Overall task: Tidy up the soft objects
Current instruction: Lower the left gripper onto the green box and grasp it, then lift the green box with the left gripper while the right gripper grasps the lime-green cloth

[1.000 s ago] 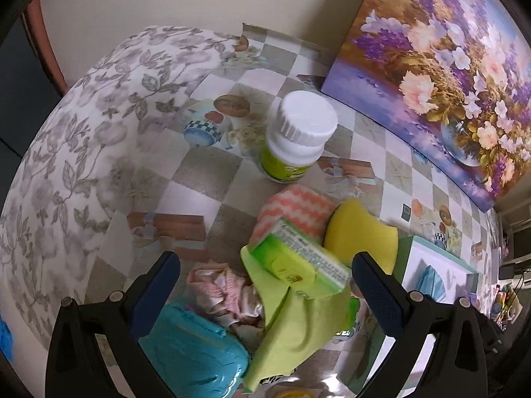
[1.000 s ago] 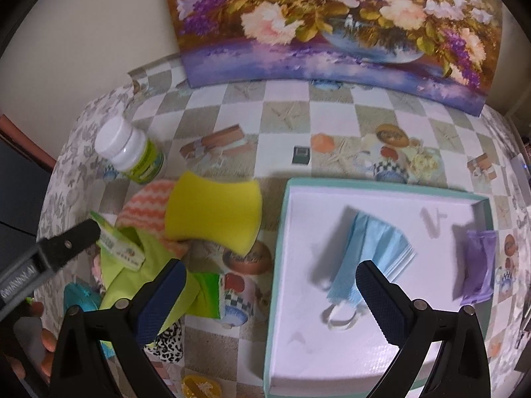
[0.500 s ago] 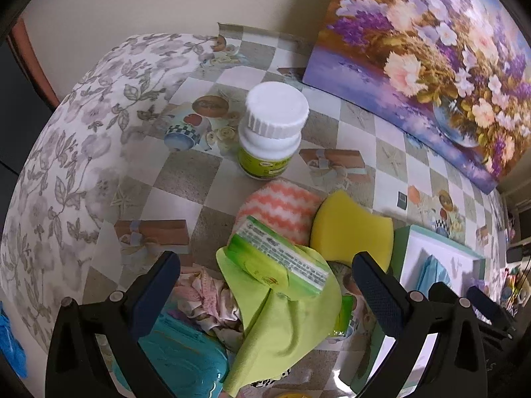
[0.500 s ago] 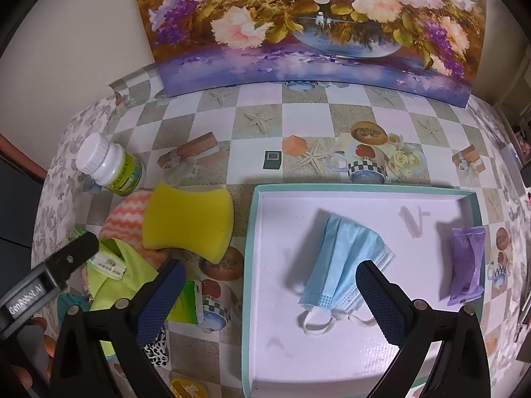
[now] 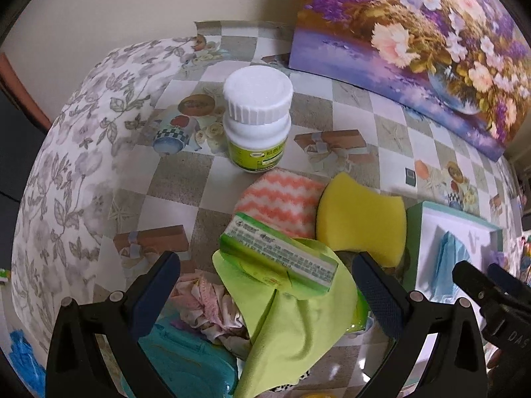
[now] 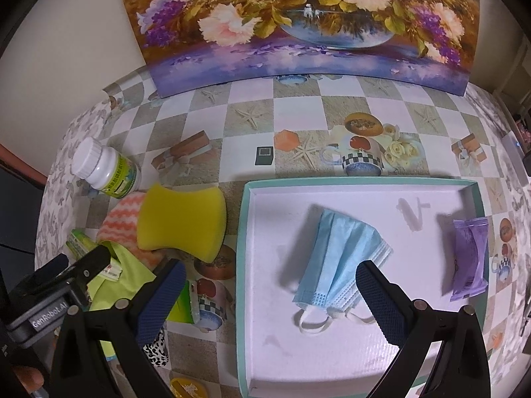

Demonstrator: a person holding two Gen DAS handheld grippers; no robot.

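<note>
Left claw (image 5: 265, 285) wide open, nothing held, hovering over the pile at the left end of the bench (image 5: 186, 179). Right claw (image 6: 265, 295) also wide open and empty, above the near left part of the tray (image 6: 244, 265). Tray already holds a blue face mask (image 6: 338, 258) and a purple sachet (image 6: 469, 258), well apart from each other. Soft items not yet in the tray: yellow sponge (image 5: 361, 219) leaning on a coral zigzag cloth (image 5: 282, 202), just left of the tray wall; lime-green cloth (image 5: 298, 325) draped below, with a green packet (image 5: 278, 258) lying on top of it; a crumpled pink fabric (image 5: 205, 301) beside a teal case (image 5: 186, 368). White pill bottle (image 5: 257, 116) stands upright behind the pile; it is rigid, probably not a target. Handling judgement: the sponge looks light and springy, would compress under the pads, so pinch across its narrow waist, where the free upper edge is clear. The green cloth is limp and will trail; taking it at a bunched fold seems best, but the packet on top would likely slide off first. The zigzag cloth is partly pinned under the sponge, so it is better taken later.
</note>
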